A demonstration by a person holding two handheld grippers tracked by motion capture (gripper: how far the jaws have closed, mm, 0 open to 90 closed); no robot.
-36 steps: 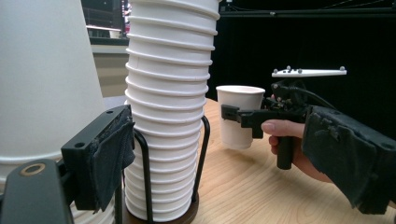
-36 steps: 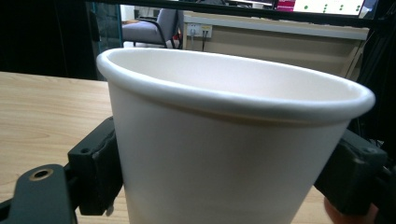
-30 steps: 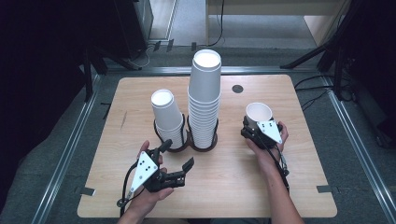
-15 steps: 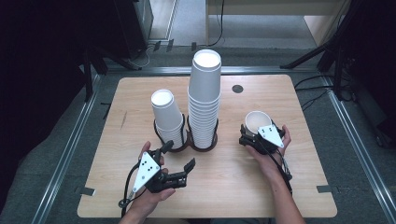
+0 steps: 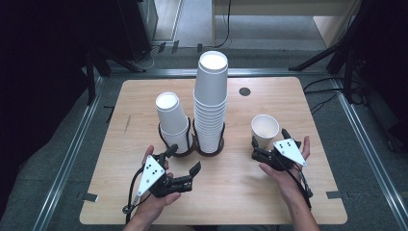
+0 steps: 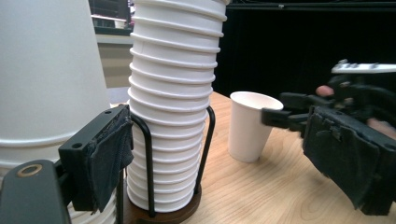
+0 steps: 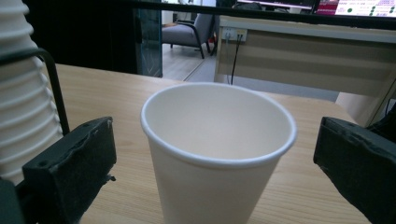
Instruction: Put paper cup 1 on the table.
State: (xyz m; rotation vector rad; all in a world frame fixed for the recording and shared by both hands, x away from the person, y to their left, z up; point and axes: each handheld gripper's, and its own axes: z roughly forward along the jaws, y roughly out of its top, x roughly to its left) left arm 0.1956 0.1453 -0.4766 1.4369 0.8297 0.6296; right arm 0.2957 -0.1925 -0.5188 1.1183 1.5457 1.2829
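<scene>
From above, we see our right gripper [image 5: 262, 153] spread wide just behind the single white paper cup [image 5: 264, 130], which stands upright on the wooden table [image 5: 288, 101]; those jaws have just opened, freeing it. Our left gripper [image 5: 185, 166], part open and empty, sits just before the tall stack of white paper cups [image 5: 210, 101].

In the left gripper view, that stack [image 6: 170, 102] fills its wire holder [image 6: 148, 158].

In the right gripper view, the cup [image 7: 217, 149] stands between the pads [image 7: 70, 168], untouched.

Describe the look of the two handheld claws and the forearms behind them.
Both the left claw and the right claw are black, each topped by a grey three-cornered plate with small dark dots. Their jaws carry worn, frayed black pads. A black cable trails from each. The forearms are bare, with no sleeves in view.
</scene>
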